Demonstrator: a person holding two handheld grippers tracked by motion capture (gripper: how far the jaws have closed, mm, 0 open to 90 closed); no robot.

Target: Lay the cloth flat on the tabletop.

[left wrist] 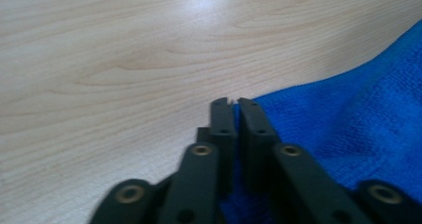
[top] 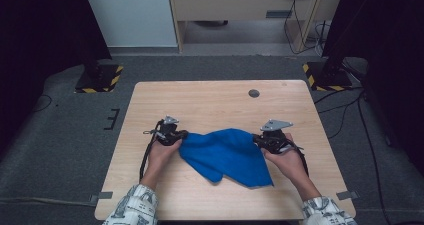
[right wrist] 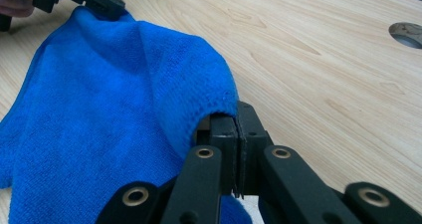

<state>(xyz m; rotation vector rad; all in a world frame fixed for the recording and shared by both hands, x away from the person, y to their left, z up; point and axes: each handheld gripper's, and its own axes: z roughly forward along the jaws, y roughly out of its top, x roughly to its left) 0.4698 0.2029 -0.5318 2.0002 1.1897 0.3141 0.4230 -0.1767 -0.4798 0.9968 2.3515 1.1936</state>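
A blue cloth (top: 225,152) lies rumpled on the wooden table (top: 215,100), stretched between both grippers. My left gripper (top: 184,135) is at the cloth's left corner. In the left gripper view its jaws (left wrist: 233,103) stand together, with the blue cloth (left wrist: 358,129) showing between them lower down. My right gripper (top: 256,137) is at the cloth's right end. The right gripper view shows that gripper (right wrist: 238,109) shut, with a raised fold of the cloth (right wrist: 99,109) pinched at its left jaw. The left gripper (right wrist: 99,2) appears far off, on the cloth's other corner.
A round cable hole (top: 254,93) sits near the table's far edge, also seen as the hole (right wrist: 405,35) in the right gripper view. Two stands with yellow-black striped bases (top: 100,77) (top: 325,77) flank the table's far corners. Cables run over the floor at right.
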